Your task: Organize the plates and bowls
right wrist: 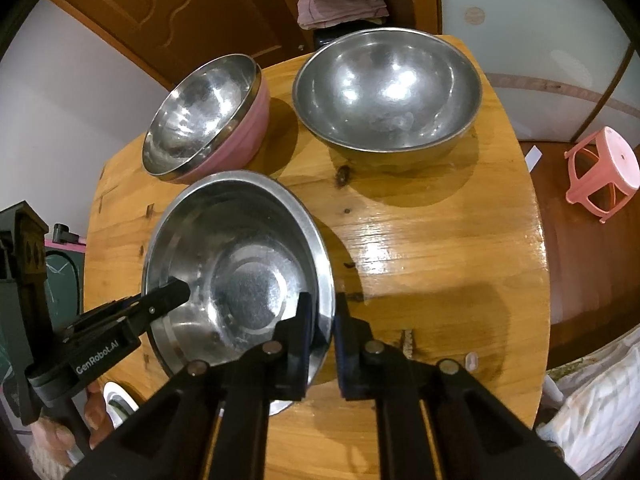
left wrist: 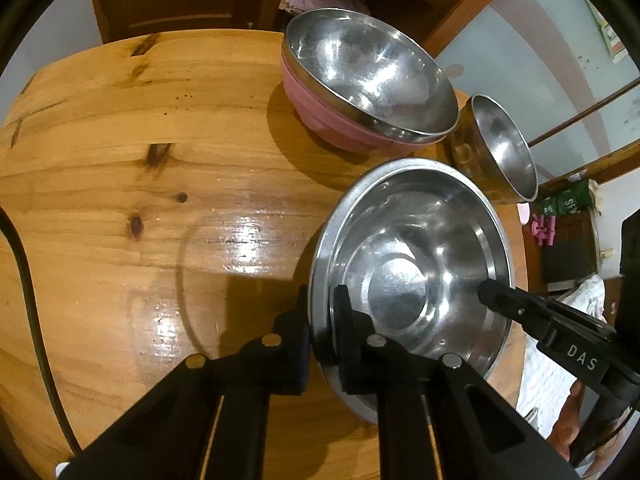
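On the round wooden table (right wrist: pixel 420 240) sits a shallow steel dish (right wrist: pixel 240 264), nearest of the metal things, and both grippers have it by the rim at once. The left gripper (left wrist: pixel 322 320) is clamped on the dish's left edge, one finger inside the rim and one outside against the wood. The right gripper (right wrist: pixel 322 320) is clamped on the opposite, right edge the same way, the thin rim caught between its blue pads. Each gripper shows in the other's camera as a black tip reaching down into the dish. Farther back and to the left stands a pink bowl (right wrist: pixel 248 128) with a steel lining, just beside the dish's far edge. To its right, toward the far side of the table, stands a plain steel bowl (right wrist: pixel 386 92), apart from the dish. A pink plastic stool (right wrist: pixel 604 172) is on the floor off to the right, and folded cloth (right wrist: pixel 340 0) lies on a shelf beyond the table
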{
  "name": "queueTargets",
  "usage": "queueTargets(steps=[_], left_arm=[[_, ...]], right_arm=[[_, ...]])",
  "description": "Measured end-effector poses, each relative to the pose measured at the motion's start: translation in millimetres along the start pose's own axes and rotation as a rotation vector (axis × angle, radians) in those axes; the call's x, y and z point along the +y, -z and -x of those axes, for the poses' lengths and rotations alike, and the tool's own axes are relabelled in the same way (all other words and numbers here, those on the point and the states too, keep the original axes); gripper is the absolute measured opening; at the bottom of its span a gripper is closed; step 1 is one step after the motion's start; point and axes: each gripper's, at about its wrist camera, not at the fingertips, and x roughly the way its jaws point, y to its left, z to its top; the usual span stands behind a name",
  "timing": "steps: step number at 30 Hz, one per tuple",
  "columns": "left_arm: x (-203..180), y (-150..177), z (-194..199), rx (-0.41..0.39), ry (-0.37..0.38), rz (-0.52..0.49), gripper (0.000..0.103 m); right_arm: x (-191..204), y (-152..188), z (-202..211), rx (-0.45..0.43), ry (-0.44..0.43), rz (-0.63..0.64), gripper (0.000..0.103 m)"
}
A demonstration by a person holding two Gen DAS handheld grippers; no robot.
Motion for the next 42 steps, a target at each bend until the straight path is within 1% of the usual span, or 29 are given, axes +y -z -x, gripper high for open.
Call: queueTargets(steps=[2, 4, 7, 10, 13, 16, 17, 21, 24, 27, 30, 32, 36, 40, 42], left_arm=[[-2.2, 1.2, 6.3, 0.01, 0.005, 0.006, 0.008], [-5.7, 4.1, 17.9, 0.001, 0.014, 0.001, 0.008], [-12.1, 11.6, 45.1, -0.025, 0.026, -0.022, 0.008], [-24.1, 27.8, 80.5, -0.064, 0.034, -0.059, 0.008], [-32.3, 50.8, 115.9, -0.094, 0.037, -0.097, 0.009], [-36.0, 78.4, 146.7, -0.112, 0.032, -0.136, 0.01], [-37.7, 91.2, 156.6, -0.12, 0.034, -0.149, 0.01], [-35.6, 132.3, 176.4, -0.123, 0.049, -0.181, 0.01], [-34.0, 168.7, 177.9, -0.124, 0.046, -0.214, 0.011], [-27.5, 199.2, 168.6, -0.111, 0.045, -0.227, 0.011], [-23.4, 220.0, 153.7, -0.104, 0.026, -0.238, 0.011], [-19.7, 231.8, 140.4, -0.087, 0.022, -0.235, 0.011], [-9.3, 250.6, 115.3, -0.028, 0.048, -0.191, 0.011], [-2.5, 259.3, 96.3, 0.012, 0.034, -0.176, 0.011], [-0.4, 261.5, 91.3, 0.019, 0.031, -0.174, 0.011]], right_arm=[[0.2, 1.8, 2.4, 0.001, 0.004, -0.002, 0.009], [0.7, 4.8, 9.6, -0.003, -0.007, -0.009, 0.009], [7.2, 15.0, 33.8, -0.029, -0.019, -0.004, 0.009], [16.6, 30.5, 66.2, -0.066, -0.023, 0.007, 0.009], [25.6, 50.3, 100.1, -0.11, -0.035, 0.022, 0.009], [37.4, 77.3, 132.9, -0.152, -0.045, 0.043, 0.009], [41.9, 91.1, 145.1, -0.17, -0.044, 0.052, 0.009], [50.1, 136.3, 167.5, -0.21, -0.038, 0.071, 0.009], [49.7, 166.2, 168.2, -0.21, -0.029, 0.07, 0.009], [48.7, 196.5, 154.6, -0.192, 0.0, 0.074, 0.01], [47.1, 223.3, 135.4, -0.167, 0.045, 0.065, 0.01], [44.2, 237.2, 129.2, -0.158, 0.06, 0.055, 0.01], [35.9, 255.3, 113.4, -0.13, 0.078, 0.016, 0.01], [29.9, 263.3, 97.3, -0.091, 0.066, -0.014, 0.01], [28.2, 263.4, 88.6, -0.075, 0.069, -0.022, 0.01]])
